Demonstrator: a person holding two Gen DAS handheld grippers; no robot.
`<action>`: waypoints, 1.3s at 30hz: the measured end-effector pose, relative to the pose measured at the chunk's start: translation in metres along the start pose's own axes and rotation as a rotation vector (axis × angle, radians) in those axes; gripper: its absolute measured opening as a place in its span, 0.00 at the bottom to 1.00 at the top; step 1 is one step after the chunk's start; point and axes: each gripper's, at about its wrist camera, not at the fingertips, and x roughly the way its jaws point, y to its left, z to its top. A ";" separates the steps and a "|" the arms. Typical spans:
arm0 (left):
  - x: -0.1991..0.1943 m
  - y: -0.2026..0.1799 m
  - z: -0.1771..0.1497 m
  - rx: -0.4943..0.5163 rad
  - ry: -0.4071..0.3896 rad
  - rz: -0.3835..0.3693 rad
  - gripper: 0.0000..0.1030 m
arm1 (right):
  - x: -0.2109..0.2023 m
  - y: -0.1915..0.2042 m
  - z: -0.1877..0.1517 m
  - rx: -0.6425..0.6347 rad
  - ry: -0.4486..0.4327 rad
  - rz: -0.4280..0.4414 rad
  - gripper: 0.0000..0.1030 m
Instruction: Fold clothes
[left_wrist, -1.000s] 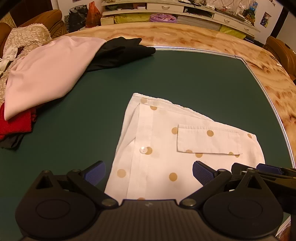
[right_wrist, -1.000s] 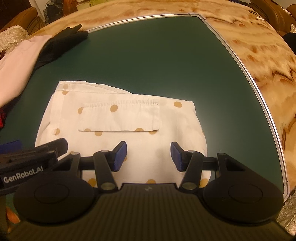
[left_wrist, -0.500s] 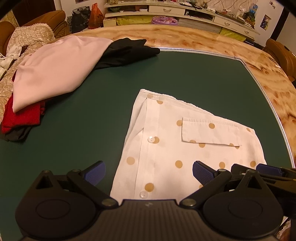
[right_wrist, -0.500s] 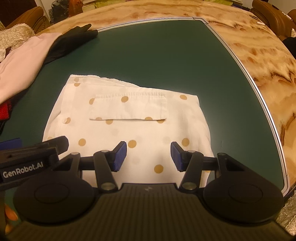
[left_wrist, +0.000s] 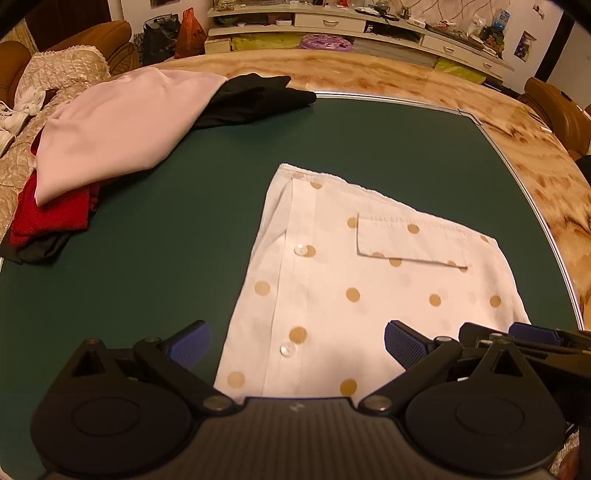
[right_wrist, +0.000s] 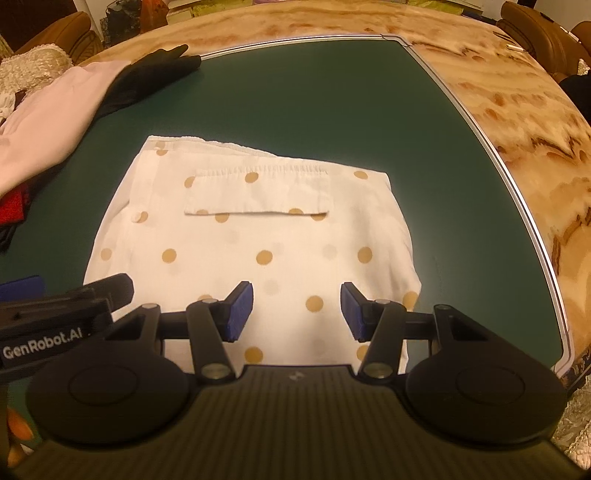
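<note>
Shelves and drawers crowded with small items line the far wall in the left wrist view, and brown armchairs stand around a marble-patterned tabletop (left_wrist: 424, 83) with a dark green inset. On the green surface lies a folded white shirt with tan dots (left_wrist: 362, 280), its button placket running down the left side and a pocket flap toward the far right. Far to the left sits a pile of other clothes — a pink garment (left_wrist: 118, 125) on top, a black garment (left_wrist: 255, 98) spreading to its right, and a red garment (left_wrist: 51, 218) under the near end. The left tool (left_wrist: 297, 341) hangs over the shirt's near left corner, jaws spread wide with nothing between the blue pads. Part of the right tool (left_wrist: 532, 334) shows at the near right edge.

From the right wrist view, the white shirt with tan dots (right_wrist: 258, 236) lies flat in the middle of the green inset, well apart from the metal trim on the right. The right tool (right_wrist: 297, 312) hovers over the shirt's near edge, jaws moderately wide and empty — the pads grip no cloth. The left tool's black body (right_wrist: 70, 306) juts in at the near left, and the pink garment (right_wrist: 48, 118) and black garment (right_wrist: 151, 72) lie at the far left.
</note>
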 end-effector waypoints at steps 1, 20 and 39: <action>-0.001 -0.001 -0.002 0.003 -0.001 0.000 1.00 | -0.001 0.000 -0.001 0.000 -0.001 0.001 0.58; -0.033 0.002 -0.038 -0.014 -0.049 0.021 1.00 | -0.028 -0.001 -0.036 -0.029 -0.054 0.011 0.58; -0.059 -0.004 -0.079 -0.008 -0.088 0.028 1.00 | -0.053 -0.009 -0.077 -0.031 -0.106 0.036 0.58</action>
